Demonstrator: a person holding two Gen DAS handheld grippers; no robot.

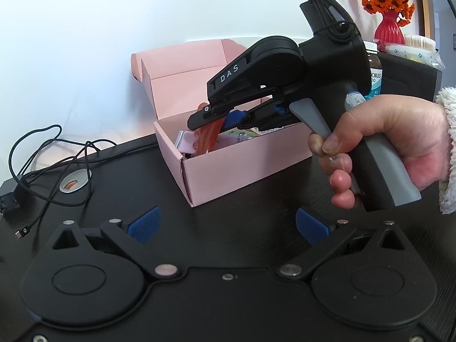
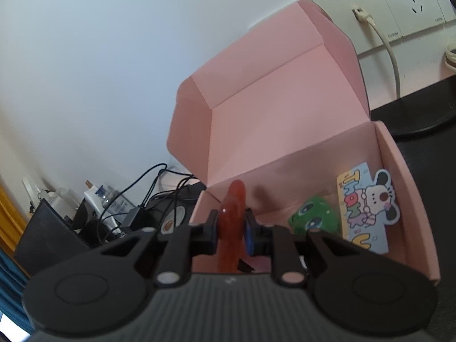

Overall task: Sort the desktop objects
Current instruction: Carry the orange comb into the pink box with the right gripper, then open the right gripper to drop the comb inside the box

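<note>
An open pink cardboard box [image 1: 236, 168] [image 2: 285, 131] stands on the black desk, its lid tilted back. My right gripper [image 2: 231, 235] [image 1: 212, 119] hangs over the box's inside, shut on a translucent orange-red curved piece [image 2: 232, 222] [image 1: 209, 138] that dangles down into the box. Inside lie a green cartoon toy [image 2: 315, 218], a colourful cartoon card [image 2: 367, 208] and a pink packet [image 1: 186, 142]. My left gripper [image 1: 226, 225] rests low over the desk in front of the box, open, with nothing between its blue pads [image 1: 145, 223].
A black cable [image 1: 48, 154] and a metal-ringed desk hole [image 1: 75, 183] lie left of the box. A red vase of orange flowers [image 1: 389, 25], a jar and a black case stand at the back right. Wall sockets [image 2: 410, 0] and a white cord sit behind the box.
</note>
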